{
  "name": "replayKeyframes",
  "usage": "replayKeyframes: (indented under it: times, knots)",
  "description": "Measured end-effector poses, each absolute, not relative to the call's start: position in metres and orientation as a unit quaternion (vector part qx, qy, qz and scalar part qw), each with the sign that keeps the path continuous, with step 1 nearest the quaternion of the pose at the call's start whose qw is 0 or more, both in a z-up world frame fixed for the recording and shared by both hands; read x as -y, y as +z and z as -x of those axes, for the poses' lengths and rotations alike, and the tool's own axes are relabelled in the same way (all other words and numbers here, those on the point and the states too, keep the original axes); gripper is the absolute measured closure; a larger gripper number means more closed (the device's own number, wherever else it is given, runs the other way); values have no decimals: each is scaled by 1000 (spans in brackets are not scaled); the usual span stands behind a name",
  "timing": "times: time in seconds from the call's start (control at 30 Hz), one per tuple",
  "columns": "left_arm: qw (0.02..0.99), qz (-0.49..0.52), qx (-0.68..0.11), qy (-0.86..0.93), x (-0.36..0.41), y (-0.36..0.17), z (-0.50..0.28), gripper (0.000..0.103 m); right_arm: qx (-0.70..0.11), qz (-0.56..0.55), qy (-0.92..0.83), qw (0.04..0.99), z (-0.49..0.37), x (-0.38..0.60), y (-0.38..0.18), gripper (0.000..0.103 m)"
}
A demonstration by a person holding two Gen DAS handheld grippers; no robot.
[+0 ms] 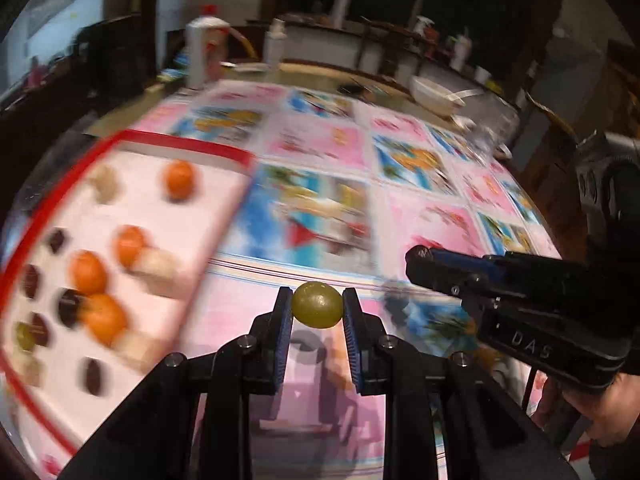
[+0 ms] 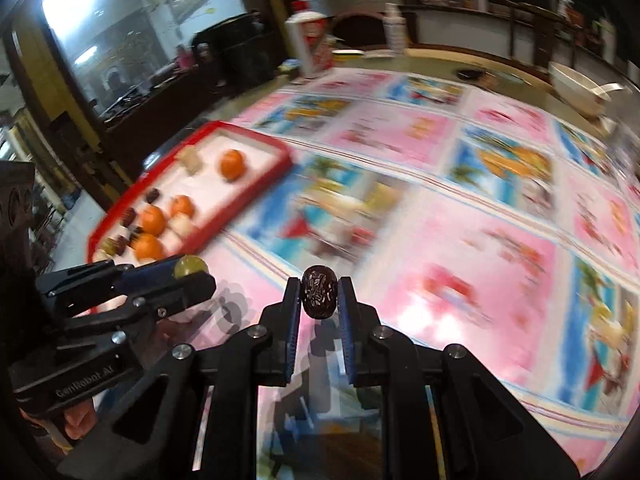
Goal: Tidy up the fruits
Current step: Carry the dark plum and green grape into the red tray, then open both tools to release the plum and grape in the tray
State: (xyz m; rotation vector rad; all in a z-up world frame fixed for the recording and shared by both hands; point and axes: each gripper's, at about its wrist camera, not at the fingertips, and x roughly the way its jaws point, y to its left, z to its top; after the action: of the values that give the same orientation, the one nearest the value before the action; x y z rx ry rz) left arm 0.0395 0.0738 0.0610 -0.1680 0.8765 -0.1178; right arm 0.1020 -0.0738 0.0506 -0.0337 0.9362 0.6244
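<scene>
My left gripper [image 1: 317, 304] is shut on a green grape [image 1: 317, 305], held above the patterned tablecloth. The same left gripper [image 2: 192, 274] shows at the left of the right wrist view, the grape [image 2: 191, 266] at its tip. My right gripper [image 2: 319, 294] is shut on a dark wrinkled date [image 2: 319, 291]. In the left wrist view the right gripper [image 1: 424, 264] reaches in from the right, its load hidden. A red-rimmed white tray [image 1: 192, 145] [image 2: 256, 136] lies to the left, holding several oranges [image 1: 179, 180] [image 2: 232, 164], dark dates [image 1: 30, 280] and pale fruits [image 1: 158, 266].
A pink and blue patterned cloth [image 2: 460, 216] covers the table. At the far edge stand a white bowl with a spoon [image 1: 434, 94] [image 2: 576, 86], a white bottle [image 1: 275, 42] and a red-capped container [image 1: 204, 50]. A hand [image 1: 600, 412] holds the right gripper.
</scene>
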Motion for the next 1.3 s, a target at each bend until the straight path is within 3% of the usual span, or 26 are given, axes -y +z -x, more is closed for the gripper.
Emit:
replayKeyframes:
  times: [0.47,1.17,1.23,1.3]
  knots:
    - [895,81,-433,72,-232,60,-81,79,-429,55,356,829,-136,-100,59,83]
    - [873,90,-478,44,-242,25,-119,78,-491,72,297,816,-165,-114,20,83]
    - [871,89,-481,45,-241,23,-118,78,-494,70,293,815,-165,-111,20,78]
    - [872,85,-480,48,-240,23,-117,77,-493,75,283,819,-164,-109,21,60]
